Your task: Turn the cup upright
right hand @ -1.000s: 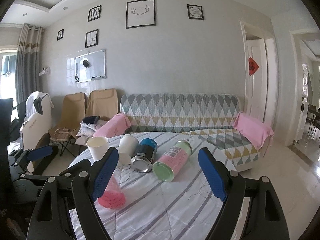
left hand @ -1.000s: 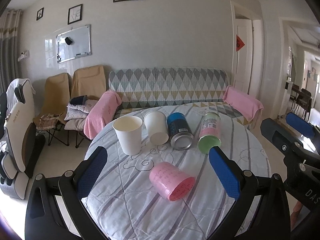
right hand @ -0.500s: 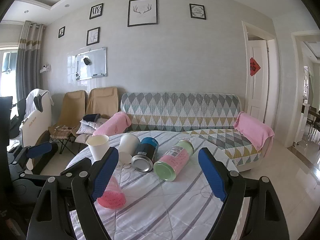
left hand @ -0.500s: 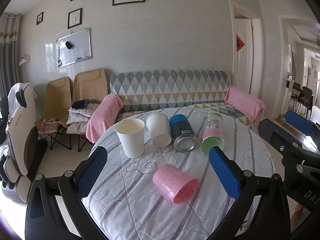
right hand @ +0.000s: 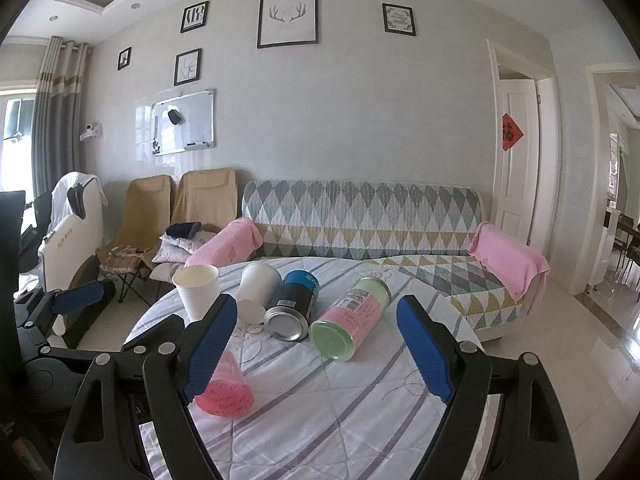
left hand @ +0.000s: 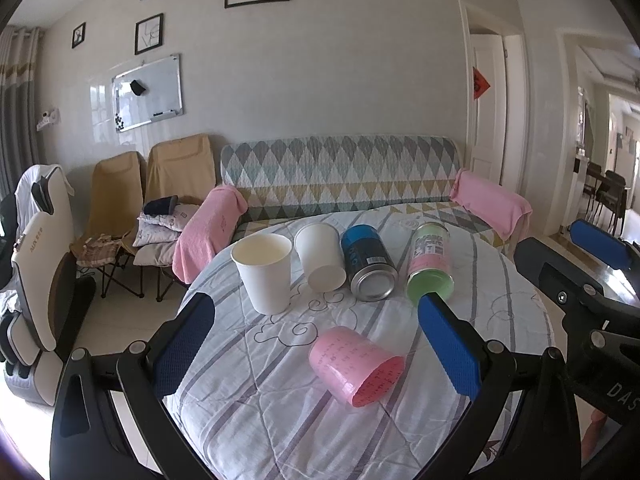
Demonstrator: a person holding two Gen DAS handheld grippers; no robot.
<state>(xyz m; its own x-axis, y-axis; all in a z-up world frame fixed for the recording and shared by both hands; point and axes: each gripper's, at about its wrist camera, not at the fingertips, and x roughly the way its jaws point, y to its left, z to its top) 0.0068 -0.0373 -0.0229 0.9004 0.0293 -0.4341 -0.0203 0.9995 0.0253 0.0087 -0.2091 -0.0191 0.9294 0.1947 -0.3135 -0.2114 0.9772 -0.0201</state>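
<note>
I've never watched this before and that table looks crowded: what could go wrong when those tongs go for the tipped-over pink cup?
The pink cup lies on its side on a soft quilted cloth, so it might roll away when nudged. It looks thin; the open left tongs could squash it. The blue can and green-lidded canister also lie loose behind and could roll if bumped.
</note>
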